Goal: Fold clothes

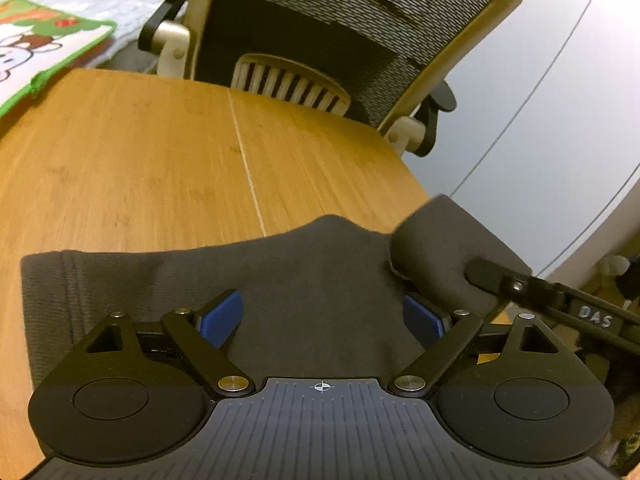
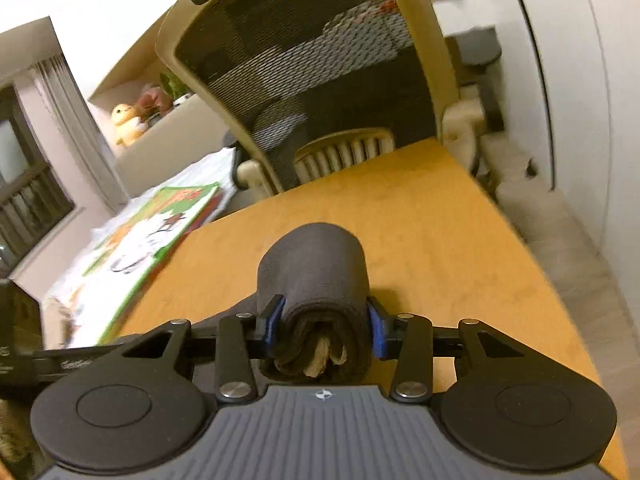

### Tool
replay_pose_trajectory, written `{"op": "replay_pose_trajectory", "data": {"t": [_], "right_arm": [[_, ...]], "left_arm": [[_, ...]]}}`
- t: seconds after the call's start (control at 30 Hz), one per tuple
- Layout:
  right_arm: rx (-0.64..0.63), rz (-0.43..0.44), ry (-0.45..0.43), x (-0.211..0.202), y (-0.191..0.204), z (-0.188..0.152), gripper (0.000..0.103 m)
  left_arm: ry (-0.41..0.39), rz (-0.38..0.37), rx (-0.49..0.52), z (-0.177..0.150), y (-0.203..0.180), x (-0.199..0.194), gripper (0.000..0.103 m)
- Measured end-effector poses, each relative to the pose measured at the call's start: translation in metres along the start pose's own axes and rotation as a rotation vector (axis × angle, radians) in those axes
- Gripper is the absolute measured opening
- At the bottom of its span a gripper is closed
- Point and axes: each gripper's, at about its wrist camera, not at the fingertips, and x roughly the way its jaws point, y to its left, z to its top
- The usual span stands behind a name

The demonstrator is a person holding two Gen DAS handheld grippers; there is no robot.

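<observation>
A dark grey garment [image 1: 304, 280] lies flat on the wooden table [image 1: 160, 160], ribbed hem at the left. My left gripper [image 1: 322, 316] is open just above it, blue pads wide apart with cloth between them. My right gripper [image 2: 326, 326] is shut on a rolled-up end of the same grey garment [image 2: 316, 268], lifted a little off the table [image 2: 440, 240]. In the left wrist view that lifted roll [image 1: 436, 240] shows at the right with a black finger [image 1: 492, 274] of the right gripper on it.
A mesh-backed office chair [image 1: 320, 40] stands against the table's far edge. A green-edged picture book [image 1: 44, 48] lies on white bedding at the left. The table's right edge drops to grey floor [image 2: 580, 260].
</observation>
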Motion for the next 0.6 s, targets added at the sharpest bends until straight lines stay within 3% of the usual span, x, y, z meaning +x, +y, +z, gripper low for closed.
{"op": "replay_pose_trajectory", "data": {"t": [0.17, 0.3, 0.43, 0.6], "right_arm": [[-0.491, -0.197, -0.082, 0.023, 0.060, -0.040, 0.044], [-0.623, -0.221, -0.096, 0.023, 0.079, -0.048, 0.044], [-0.738, -0.221, -0.093, 0.020, 0.090, -0.058, 0.044], [-0.780, -0.202, -0.081, 0.017, 0.095, -0.062, 0.049]], "left_arm": [[0.006, -0.003, -0.017, 0.000, 0.004, -0.005, 0.092], [-0.014, -0.006, -0.041, 0.011, 0.000, -0.012, 0.091], [-0.052, -0.036, 0.023, 0.031, -0.025, -0.009, 0.092], [-0.028, 0.020, 0.109, 0.033, -0.045, 0.017, 0.092]]}}
